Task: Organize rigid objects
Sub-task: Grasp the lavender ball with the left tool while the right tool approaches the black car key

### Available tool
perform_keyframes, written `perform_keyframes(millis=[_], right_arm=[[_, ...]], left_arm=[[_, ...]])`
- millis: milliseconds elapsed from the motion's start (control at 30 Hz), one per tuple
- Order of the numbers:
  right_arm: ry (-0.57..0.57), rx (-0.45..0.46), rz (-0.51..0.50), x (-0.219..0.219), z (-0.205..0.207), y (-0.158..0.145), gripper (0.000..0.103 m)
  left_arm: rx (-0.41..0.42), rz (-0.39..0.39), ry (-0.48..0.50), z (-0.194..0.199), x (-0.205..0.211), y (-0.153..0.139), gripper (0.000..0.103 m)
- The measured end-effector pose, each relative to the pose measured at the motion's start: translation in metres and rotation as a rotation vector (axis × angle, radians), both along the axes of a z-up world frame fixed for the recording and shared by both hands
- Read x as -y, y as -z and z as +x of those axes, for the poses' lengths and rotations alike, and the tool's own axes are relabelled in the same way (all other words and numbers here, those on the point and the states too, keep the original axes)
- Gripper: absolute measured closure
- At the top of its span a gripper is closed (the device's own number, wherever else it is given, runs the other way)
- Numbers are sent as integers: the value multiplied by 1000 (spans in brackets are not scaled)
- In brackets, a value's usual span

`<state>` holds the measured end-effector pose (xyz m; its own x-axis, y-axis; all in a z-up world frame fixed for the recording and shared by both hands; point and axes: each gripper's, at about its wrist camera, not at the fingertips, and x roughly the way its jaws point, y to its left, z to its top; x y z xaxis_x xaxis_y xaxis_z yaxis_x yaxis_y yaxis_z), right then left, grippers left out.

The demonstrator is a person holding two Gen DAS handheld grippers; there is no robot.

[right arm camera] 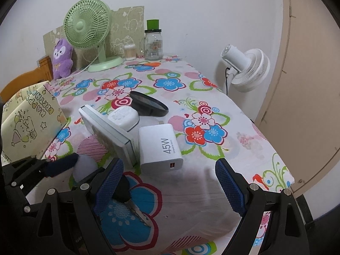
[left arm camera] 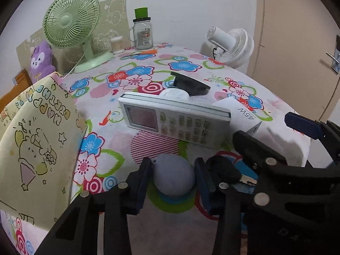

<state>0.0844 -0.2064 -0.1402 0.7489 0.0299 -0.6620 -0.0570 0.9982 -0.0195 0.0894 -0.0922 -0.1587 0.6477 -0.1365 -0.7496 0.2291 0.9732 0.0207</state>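
Note:
My left gripper [left arm camera: 173, 180] is open, its fingers on either side of a pale lavender ball-shaped object [left arm camera: 173, 175] on the flowered cloth; I cannot tell if they touch it. A black-headed key [left arm camera: 225, 170] lies just right of it, also in the right wrist view [right arm camera: 127, 193]. A white remote [left arm camera: 174, 120] lies beyond, propped on a small white plug [right arm camera: 124, 118]. A white 45W charger [right arm camera: 160, 146] lies beside the remote. A black round lens filter [right arm camera: 148, 105] sits behind. My right gripper [right arm camera: 170, 182] is open and empty, in front of the charger.
A yellow cartoon gift bag [left arm camera: 31, 144] stands at the left. At the back are a green fan [left arm camera: 71, 23], a purple plush [left arm camera: 40, 59], a cotton-swab tub [left arm camera: 117, 45] and a glass jar [left arm camera: 143, 31]. A white fan [right arm camera: 244, 68] stands past the table's right edge.

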Motion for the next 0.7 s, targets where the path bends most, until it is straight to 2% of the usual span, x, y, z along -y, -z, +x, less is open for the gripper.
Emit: perform_keyframes(millis=[167, 367, 433, 500, 700], right_arm=[[-6, -10, -9, -5, 0, 0, 13], [-16, -51, 10, -12, -1, 4, 13], [-22, -71, 8, -17, 0, 6, 15], [-17, -97, 8, -21, 2, 8, 22], [-28, -143, 19, -31, 3, 12, 23]], left_arm=[[-10, -19, 5, -3, -7, -1, 61], [-10, -2, -6, -13, -16, -1, 61], [-9, -6, -12, -16, -19, 0, 61], [-9, -11, -19, -19, -21, 0, 61], [-6, -11, -23, -25, -28, 1, 60]])
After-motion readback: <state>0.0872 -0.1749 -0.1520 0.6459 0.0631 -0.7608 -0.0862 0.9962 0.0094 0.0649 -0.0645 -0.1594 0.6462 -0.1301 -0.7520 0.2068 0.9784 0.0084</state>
